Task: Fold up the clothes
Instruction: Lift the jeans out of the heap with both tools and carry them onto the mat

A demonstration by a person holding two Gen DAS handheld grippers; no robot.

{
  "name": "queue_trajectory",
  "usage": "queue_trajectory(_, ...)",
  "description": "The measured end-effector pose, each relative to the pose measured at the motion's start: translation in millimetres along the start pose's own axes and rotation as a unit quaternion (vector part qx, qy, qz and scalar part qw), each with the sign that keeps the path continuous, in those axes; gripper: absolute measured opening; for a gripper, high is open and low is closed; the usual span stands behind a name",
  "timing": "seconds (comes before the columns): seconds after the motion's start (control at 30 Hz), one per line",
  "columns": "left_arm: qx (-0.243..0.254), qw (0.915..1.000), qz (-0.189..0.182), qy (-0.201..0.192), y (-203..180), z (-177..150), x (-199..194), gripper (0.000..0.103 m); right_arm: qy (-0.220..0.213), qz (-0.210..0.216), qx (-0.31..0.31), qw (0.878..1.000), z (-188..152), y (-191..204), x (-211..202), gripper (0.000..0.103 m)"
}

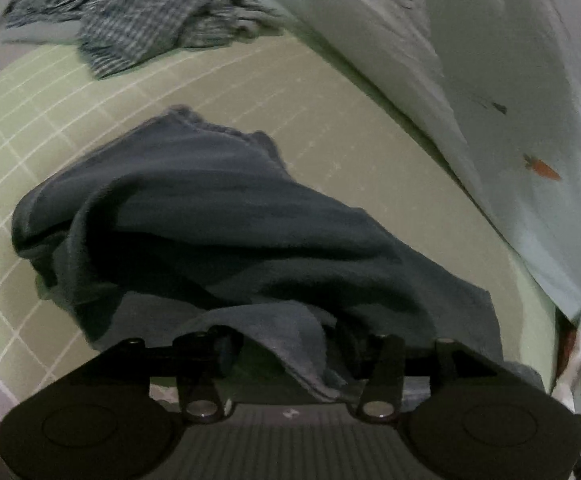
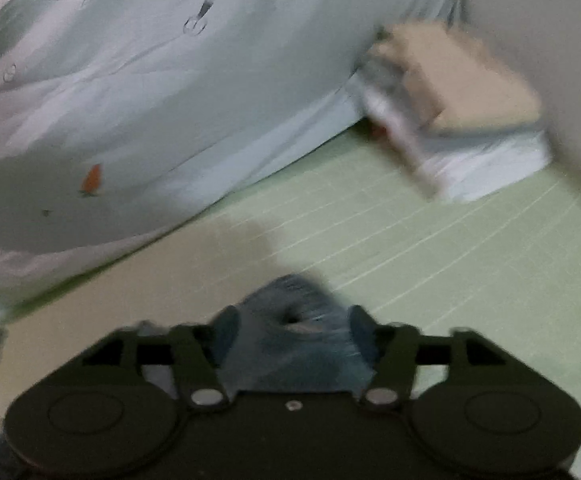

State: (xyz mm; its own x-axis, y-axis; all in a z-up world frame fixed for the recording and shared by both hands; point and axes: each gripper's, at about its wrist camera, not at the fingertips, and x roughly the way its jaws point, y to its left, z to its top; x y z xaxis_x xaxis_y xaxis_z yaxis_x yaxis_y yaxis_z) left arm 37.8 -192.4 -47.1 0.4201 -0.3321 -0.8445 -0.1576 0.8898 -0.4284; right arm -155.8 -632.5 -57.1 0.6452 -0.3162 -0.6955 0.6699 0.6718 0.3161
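The dark blue cloth [image 1: 210,232] lies bunched on the green grid mat [image 1: 30,128], spreading from the middle of the left view down to 6 o'clock, where a flap of it runs between the fingers of the left claw [image 1: 290,354], which looks clenched on it. The right claw [image 2: 290,332] has a blurry wad of the same blue cloth [image 2: 294,344] stuffed between its fingers at 6 o'clock, so it looks clenched too. I think the step is lifting and spreading the cloth, and next both claws should pull apart to make it flat; a checked shirt [image 1: 130,20] waits at 11 o'clock, and a pale sheet [image 1: 510,60] is at 2 o'clock.
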Motion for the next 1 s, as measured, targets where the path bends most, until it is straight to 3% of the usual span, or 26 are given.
queue_trajectory(0.1,-0.03,0.9995,0.009,0.007,4,5,12,0.061,0.06,0.013,0.014,0.998,-5,15,37,0.085)
queue_trajectory(0.2,-0.03,0.9993,0.017,0.017,7,8,23,0.061,0.107,-0.026,0.043,0.993,-9,24,77,0.087)
queue_trajectory(0.3,-0.034,0.999,0.019,0.02,7,13,32,0.059,0.143,-0.042,0.064,0.987,-11,28,109,0.097)
queue_trajectory(0.37,-0.043,0.9987,0.015,0.022,7,19,38,0.035,0.153,-0.057,0.047,0.985,-11,34,123,0.096)
queue_trajectory(0.4,-0.05,0.9984,0.01,0.023,6,23,42,0.031,0.148,-0.061,0.036,0.986,-9,38,126,0.094)
queue_trajectory(0.43,-0.055,0.9982,0.008,0.021,4,28,43,0.025,0.137,-0.062,0.025,0.988,-7,41,128,0.075)
queue_trajectory(0.47,-0.055,0.9983,0.006,0.016,1,33,45,0.02,0.126,-0.063,0.014,0.99,-4,45,129,0.047)
queue_trajectory(0.57,-0.039,0.9992,0.004,0.004,-16,59,56,0.013,0.105,-0.039,0.027,0.993,9,44,139,0.016)
queue_trajectory(0.7,0.0,0.9996,-0.005,-0.027,-52,107,68,0.01,0.056,-0.026,0.025,0.998,39,51,145,0.012)
queue_trajectory(0.8,0.04,0.9949,-0.024,-0.089,-85,122,42,0.009,-0.002,-0.009,0.017,1.0,71,66,134,0.011)
queue_trajectory(0.9,0.08,0.984,-0.043,-0.153,-119,134,12,0.007,-0.084,0.004,-0.012,0.996,98,84,98,0.01)
queue_trajectory(1.0,0.12,0.967,-0.062,-0.216,-153,147,-18,0.007,-0.158,0.016,-0.032,0.987,104,87,47,0.01)
